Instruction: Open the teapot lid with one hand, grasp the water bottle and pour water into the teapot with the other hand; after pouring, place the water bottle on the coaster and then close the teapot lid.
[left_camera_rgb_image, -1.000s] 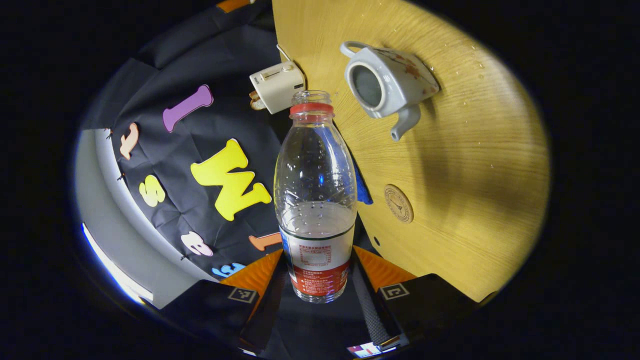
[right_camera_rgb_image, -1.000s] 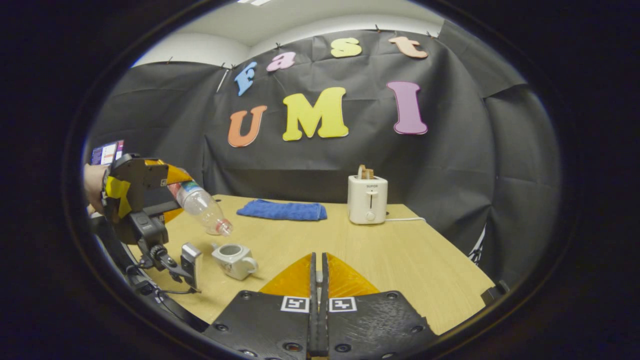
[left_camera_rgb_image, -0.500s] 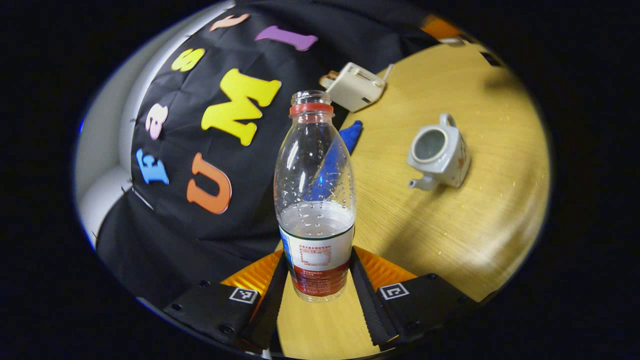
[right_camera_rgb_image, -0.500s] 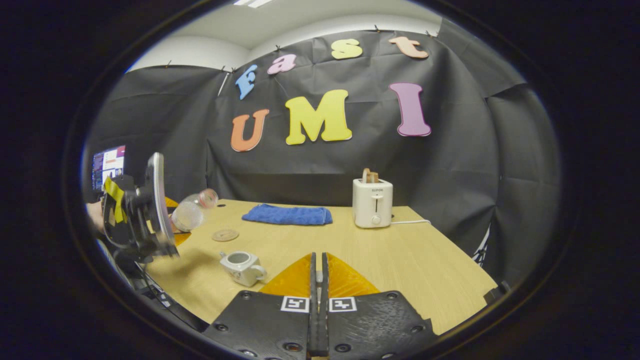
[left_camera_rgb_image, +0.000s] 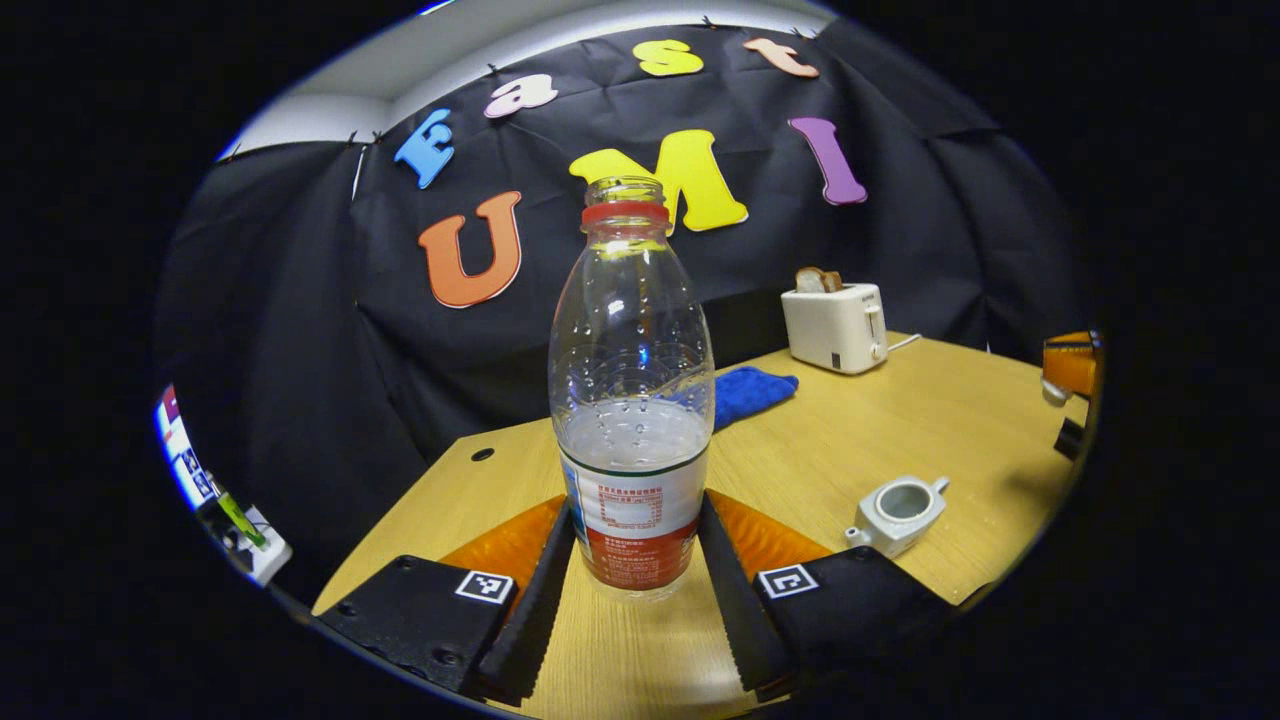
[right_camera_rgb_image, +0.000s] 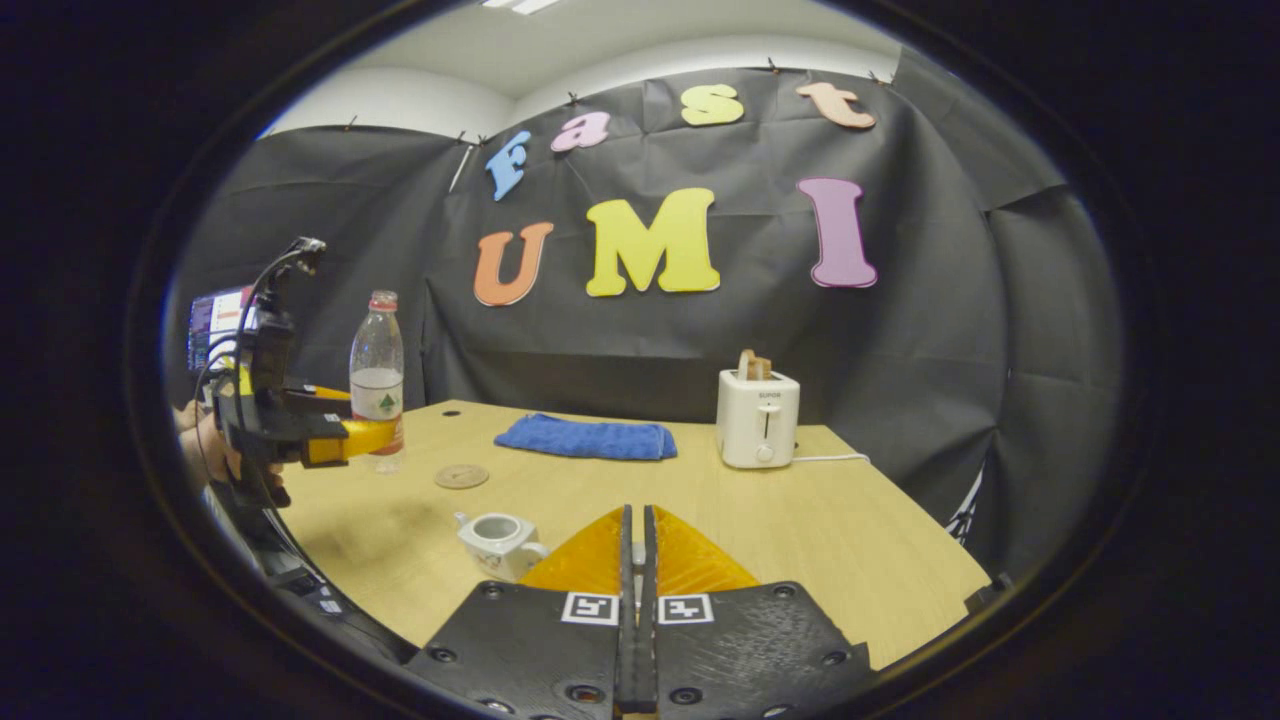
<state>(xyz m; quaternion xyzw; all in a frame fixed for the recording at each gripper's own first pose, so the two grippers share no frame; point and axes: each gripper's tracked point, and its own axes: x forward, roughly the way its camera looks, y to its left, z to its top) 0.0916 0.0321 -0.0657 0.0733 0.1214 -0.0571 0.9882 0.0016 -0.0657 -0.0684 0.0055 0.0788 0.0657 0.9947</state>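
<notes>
The wooden table (right_camera_rgb_image: 800, 520) is spread under both grippers. The water bottle (left_camera_rgb_image: 630, 400) is held upright and uncapped, clamped at its label between both fingers of the left gripper (left_camera_rgb_image: 630, 600), just above the table. The right gripper (right_camera_rgb_image: 636, 560) is seen pressed fully together, nothing visible between its fingers. The lidless teapot (right_camera_rgb_image: 498, 542) sits near it. The coaster (right_camera_rgb_image: 462, 476), near the bottle's base, is caught from the right gripper view.
</notes>
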